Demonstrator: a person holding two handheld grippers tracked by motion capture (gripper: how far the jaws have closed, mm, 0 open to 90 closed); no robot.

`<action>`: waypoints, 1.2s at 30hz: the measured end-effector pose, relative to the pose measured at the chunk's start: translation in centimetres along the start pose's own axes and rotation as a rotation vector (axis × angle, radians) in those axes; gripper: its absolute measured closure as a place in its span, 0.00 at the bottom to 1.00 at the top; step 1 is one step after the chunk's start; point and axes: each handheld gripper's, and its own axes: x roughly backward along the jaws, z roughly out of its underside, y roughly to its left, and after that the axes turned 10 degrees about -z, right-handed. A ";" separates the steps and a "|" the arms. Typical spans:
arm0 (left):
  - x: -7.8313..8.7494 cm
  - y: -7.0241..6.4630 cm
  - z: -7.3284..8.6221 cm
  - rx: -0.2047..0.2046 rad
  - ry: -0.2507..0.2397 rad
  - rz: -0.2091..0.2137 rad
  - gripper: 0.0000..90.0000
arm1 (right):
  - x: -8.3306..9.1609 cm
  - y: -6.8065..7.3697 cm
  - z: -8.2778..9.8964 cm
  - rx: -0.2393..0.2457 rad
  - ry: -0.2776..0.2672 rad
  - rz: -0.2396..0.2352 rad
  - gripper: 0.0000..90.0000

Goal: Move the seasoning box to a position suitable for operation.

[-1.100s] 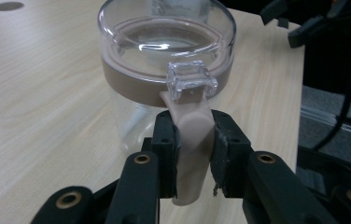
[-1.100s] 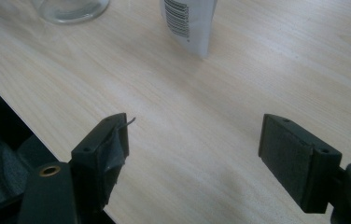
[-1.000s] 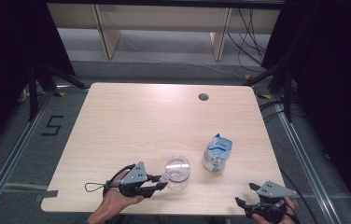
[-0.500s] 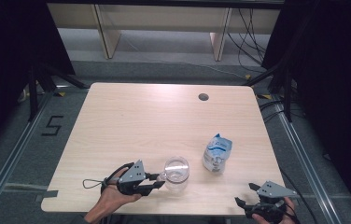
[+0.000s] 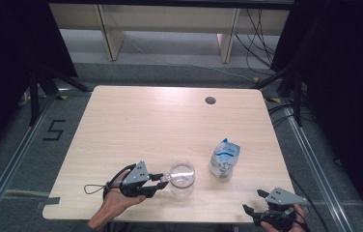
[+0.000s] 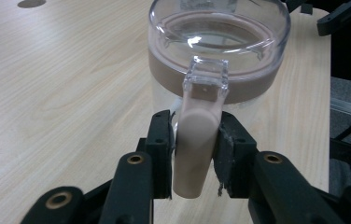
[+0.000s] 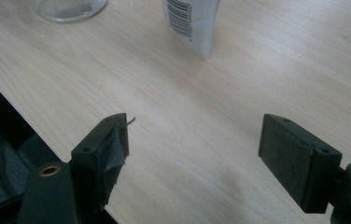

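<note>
Clear plastic jug (image 5: 182,178): lower centre of the high view, upright on the table (image 5: 136,125); judged light, rigid, slick-walled.
Hold: beige handle (image 6: 195,149).
Left gripper (image 5: 159,180): jaws just easing apart, pads (image 6: 162,151) at that handle.
Right gripper (image 5: 250,211): lower right, open, empty.

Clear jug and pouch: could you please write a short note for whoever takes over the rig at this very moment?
Left gripper: at the jug's beige handle, which sits between its jaws. The jaws have just been opening, though both pads look to touch the handle.
Right gripper: open, holding nothing, low over the table's front right edge.
Things: the clear jug stands upright near the front edge and looks empty. The white and blue pouch stands to its right, apart from it.
Done: jug set on the table.
Left: probably letting go of the handle, then handling the pouch.
</note>
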 end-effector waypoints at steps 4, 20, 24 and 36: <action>0.1 -0.1 0.1 0.033 0.002 -0.008 0.74 | 0.0 0.1 0.0 -0.013 0.000 0.001 0.28; 2.2 -0.6 0.0 0.190 -0.016 -0.025 0.39 | 0.0 0.1 0.0 -0.010 -0.016 -0.034 0.30; 2.7 -0.7 -0.1 0.230 -0.023 -0.032 0.38 | 0.0 0.0 0.1 0.000 -0.032 -0.035 0.30; 3.4 -0.5 -1.2 0.223 -0.038 -0.037 0.39 | 0.2 0.0 0.2 -0.013 -0.020 -0.034 0.30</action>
